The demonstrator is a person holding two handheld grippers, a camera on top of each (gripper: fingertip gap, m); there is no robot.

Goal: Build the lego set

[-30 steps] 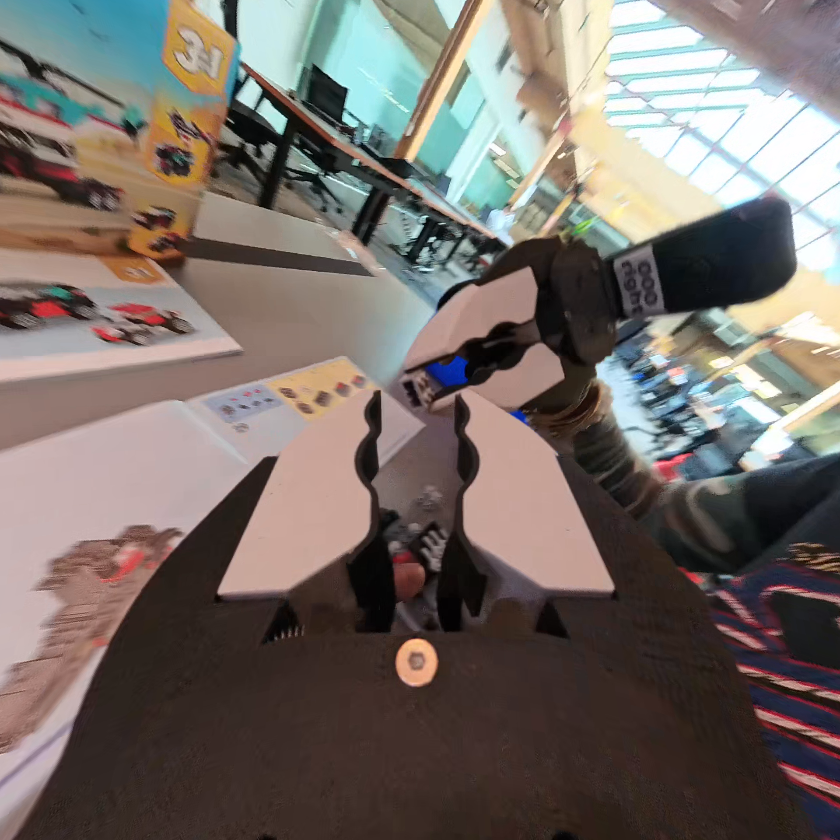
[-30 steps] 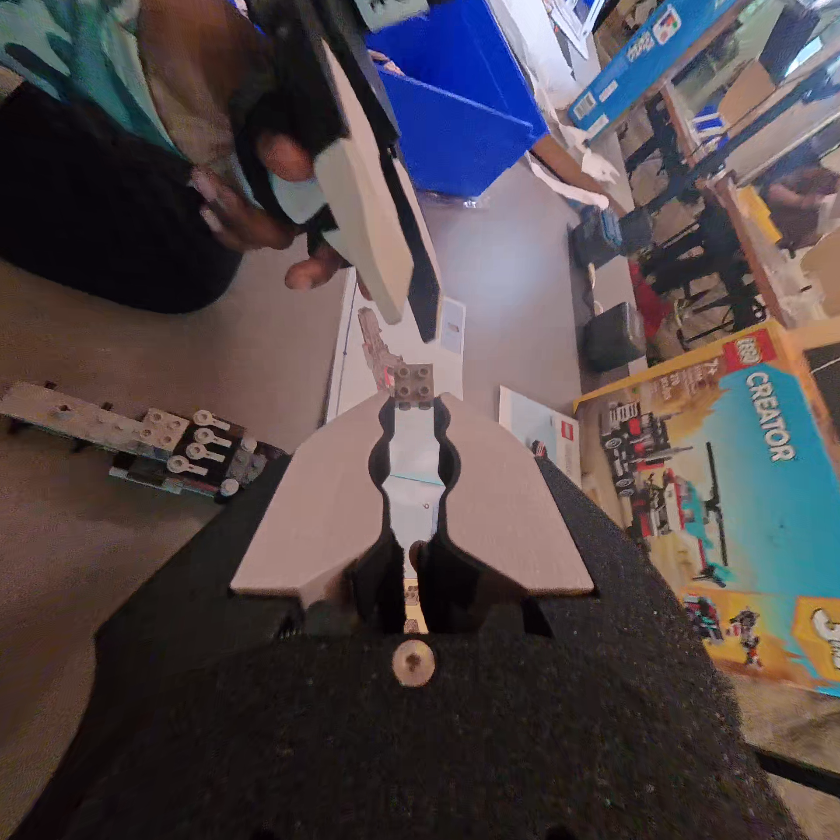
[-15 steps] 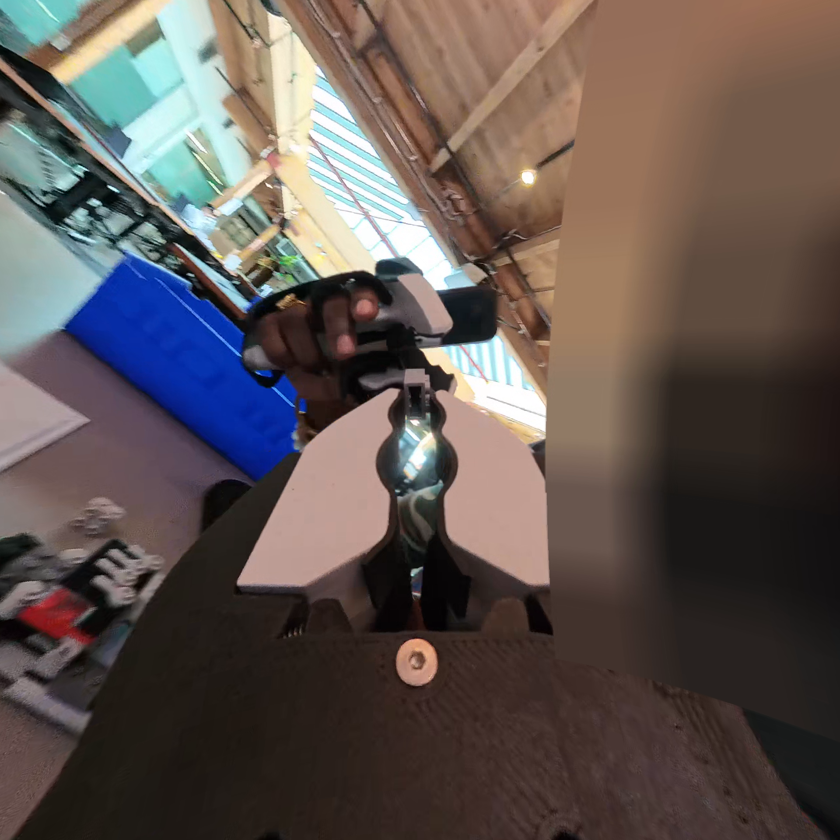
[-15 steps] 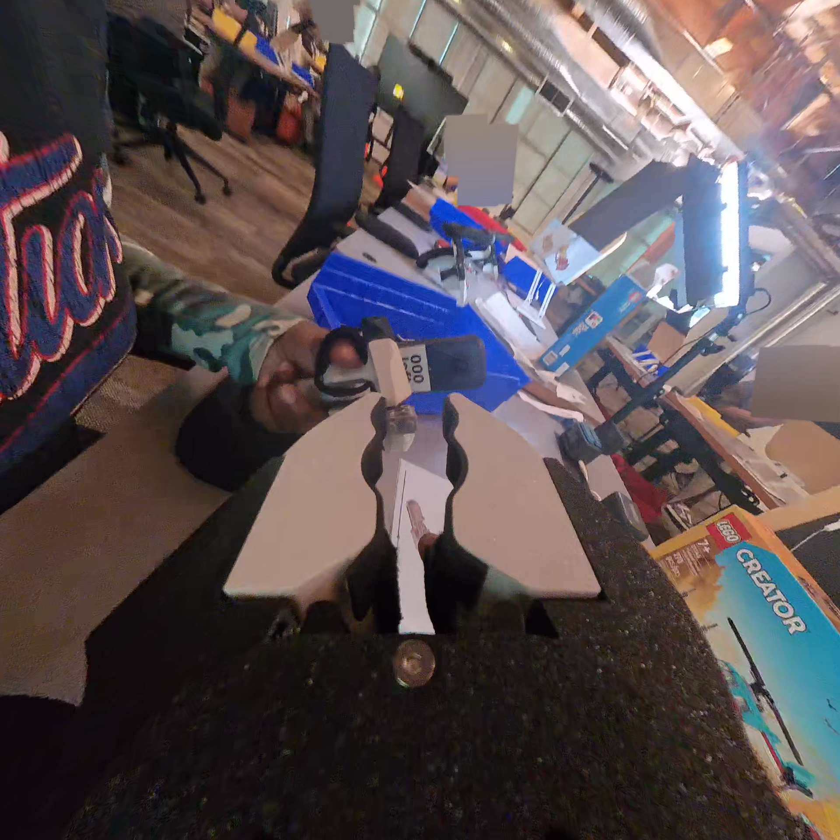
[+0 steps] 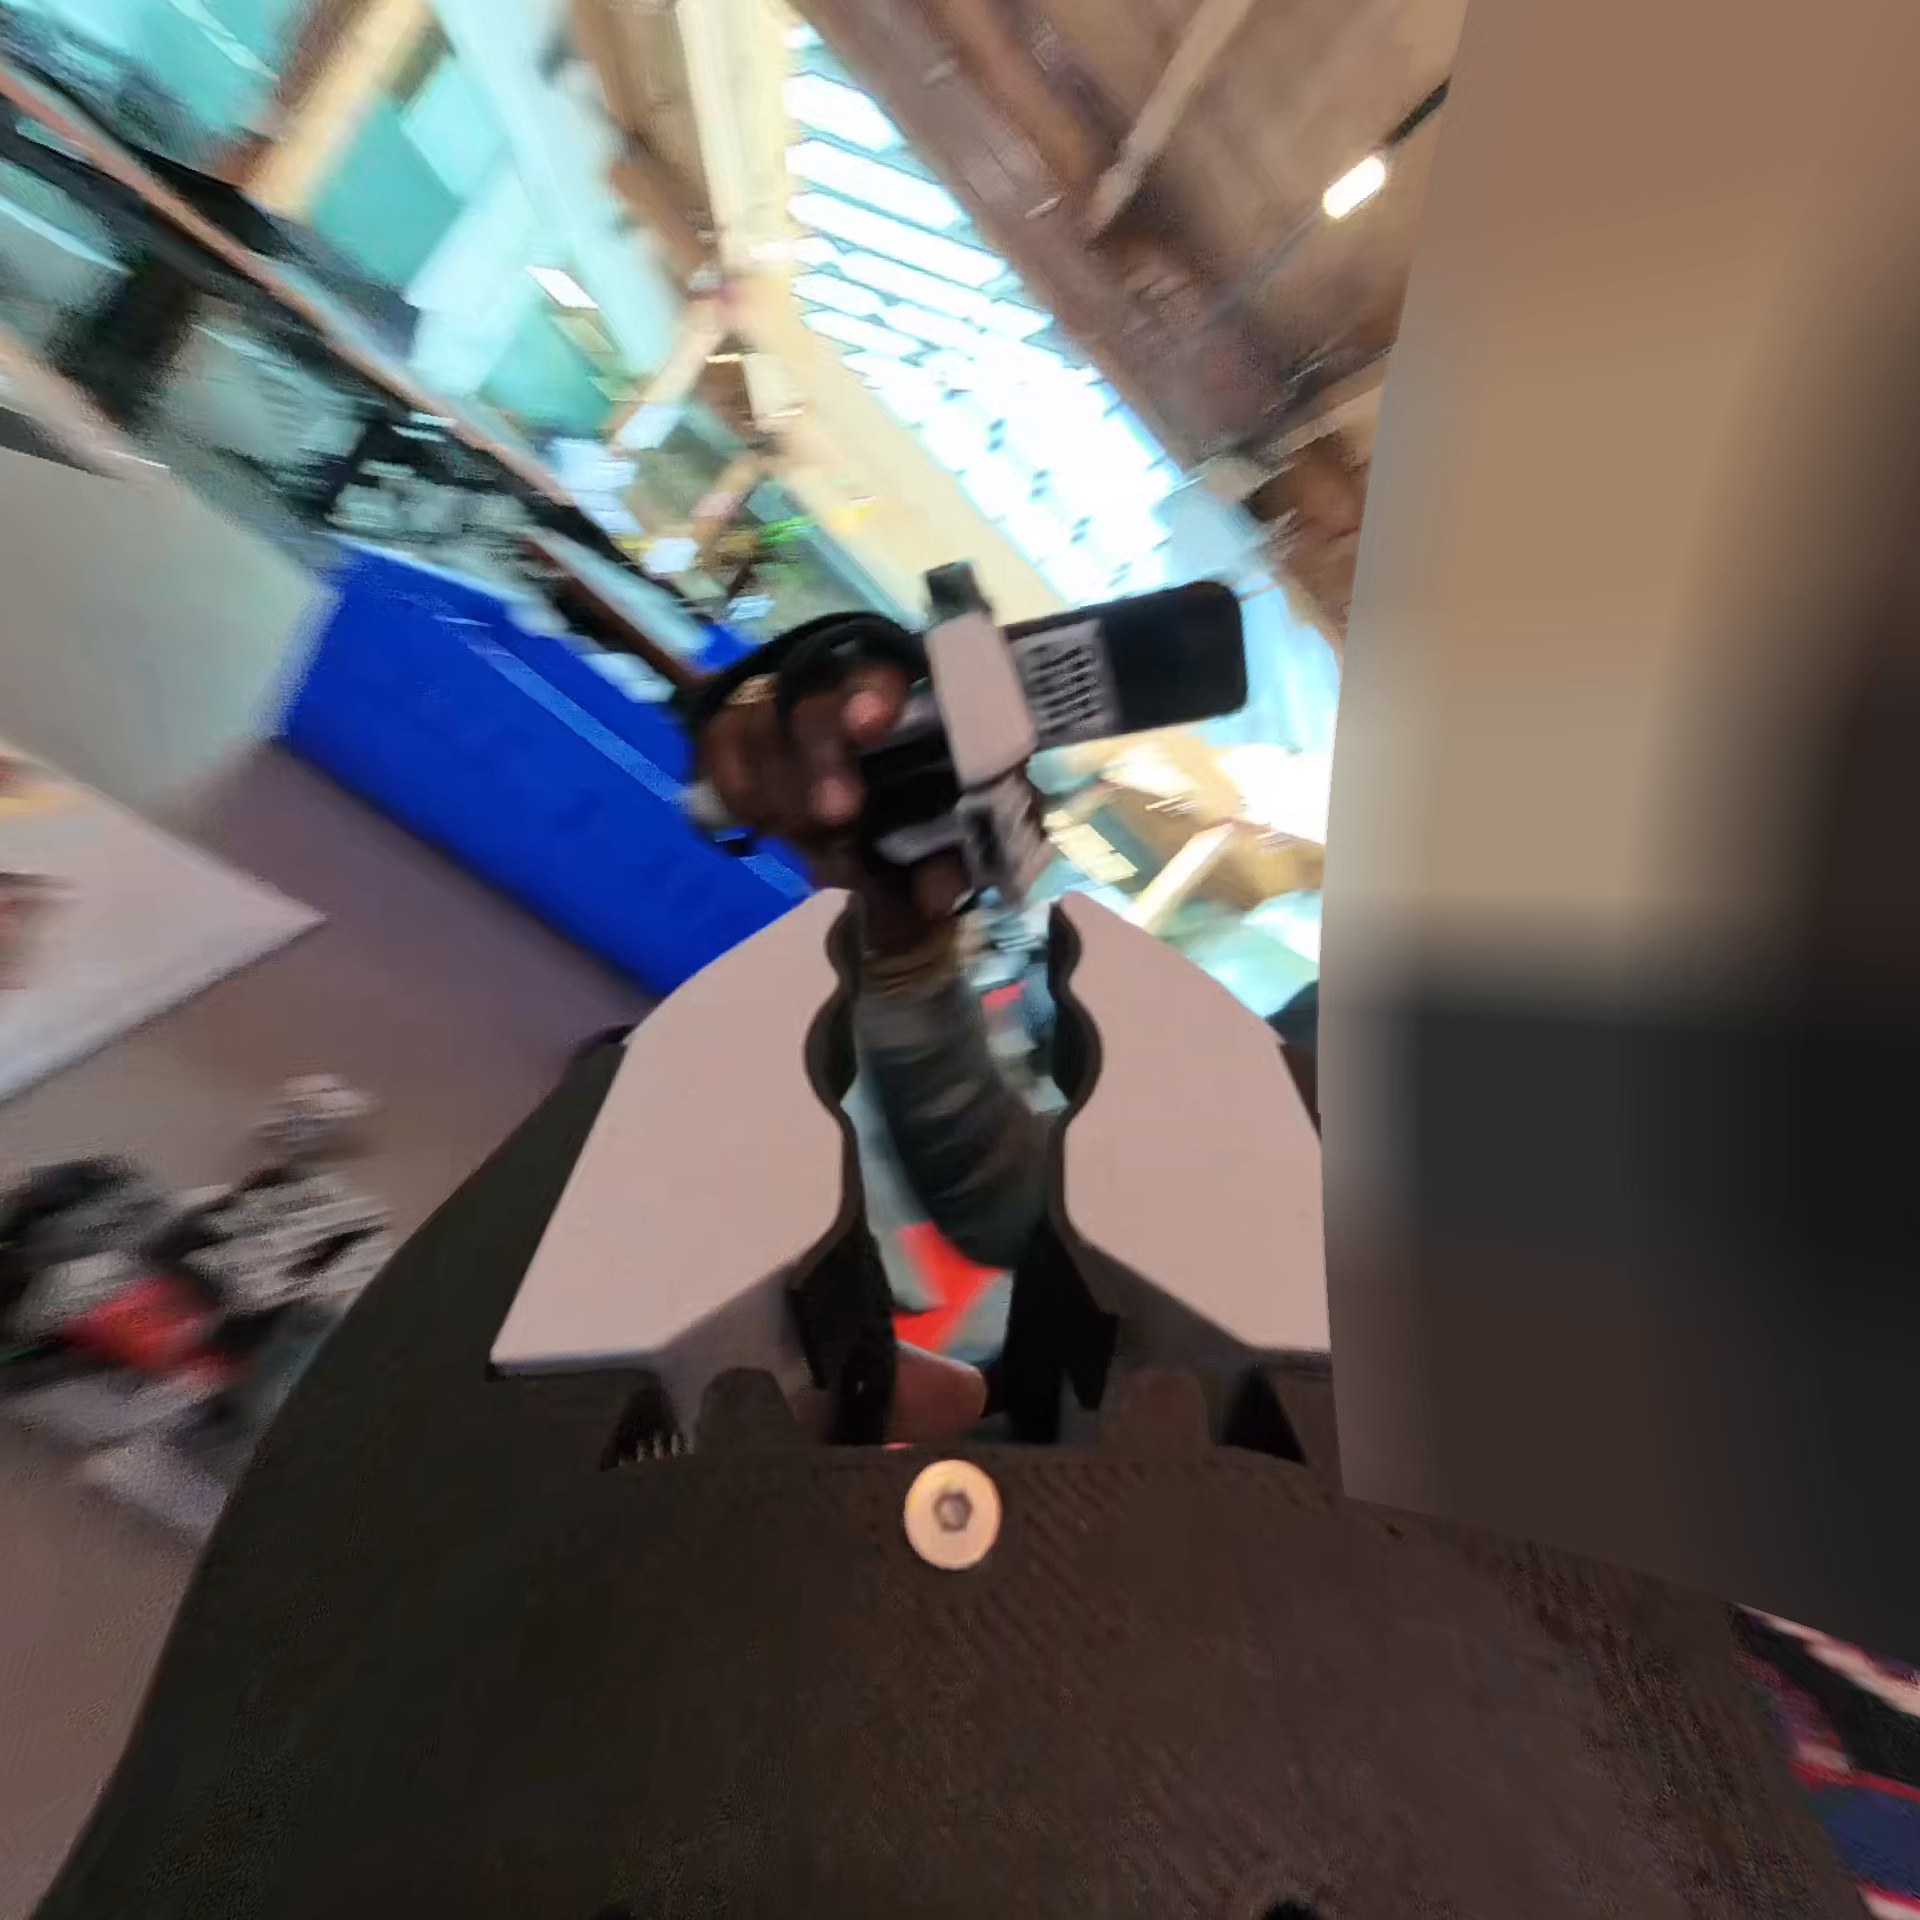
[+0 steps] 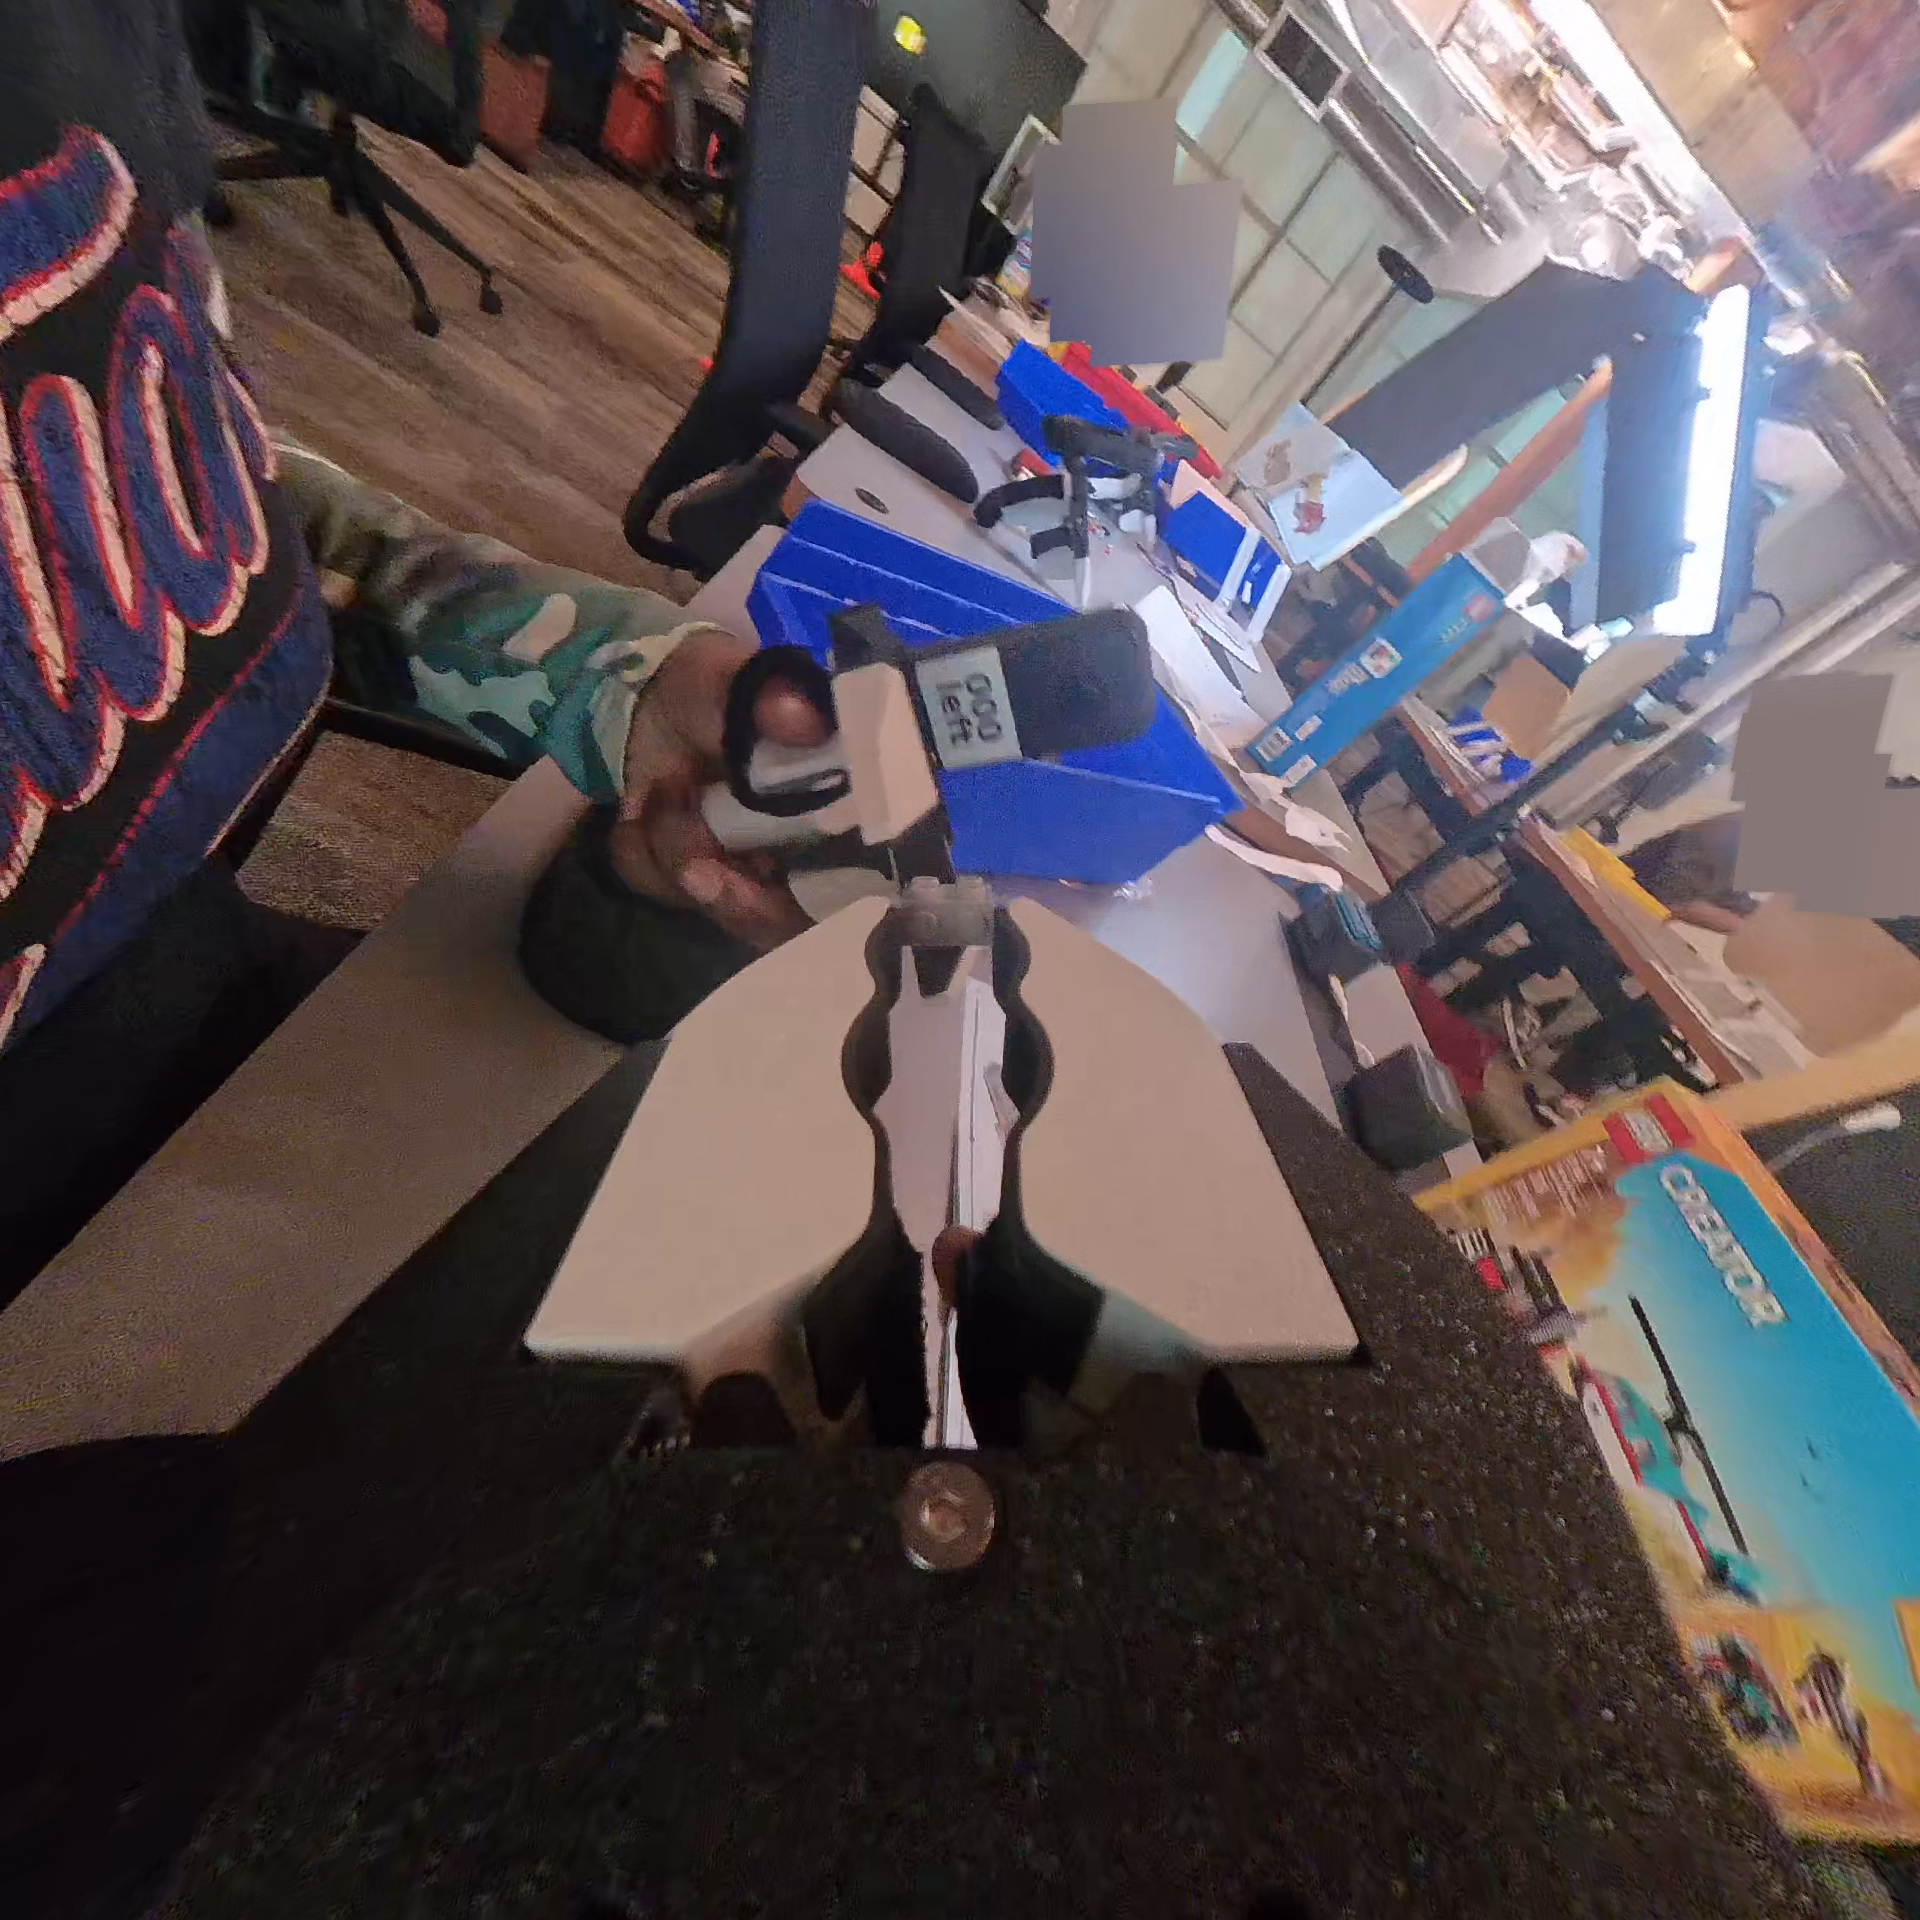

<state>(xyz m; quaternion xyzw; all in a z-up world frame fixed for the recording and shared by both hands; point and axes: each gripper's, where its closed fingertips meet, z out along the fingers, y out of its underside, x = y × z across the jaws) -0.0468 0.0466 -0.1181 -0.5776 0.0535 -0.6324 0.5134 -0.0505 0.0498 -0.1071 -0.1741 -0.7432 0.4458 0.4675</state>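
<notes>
My right gripper [image 6: 940,912] is shut on a small grey lego brick [image 6: 940,927], pinched at its fingertips and held in the air above the grey table [image 6: 312,1122]. My left gripper [image 5: 951,920] is open and empty. The two grippers face each other closely; the left one shows in the right wrist view [image 6: 899,831], held by a hand in a camouflage sleeve. The right one shows, blurred, in the left wrist view [image 5: 982,821]. A partly built lego model with loose pieces [image 5: 156,1278] lies blurred on the table at the lower left.
A blue bin [image 5: 499,748] [image 6: 1049,800] stands on the table behind the grippers. A lego box [image 6: 1714,1371] stands at the right. White instruction sheets [image 5: 125,935] lie on the table. Office chairs, desks and a person's dark jumper [image 6: 114,540] are around. My left and right fingertips are right by each other.
Half a second ago the left gripper was shut on the grey brick and the right one stood open. Now the left has opened and drawn back, and the right is shut on the brick.
</notes>
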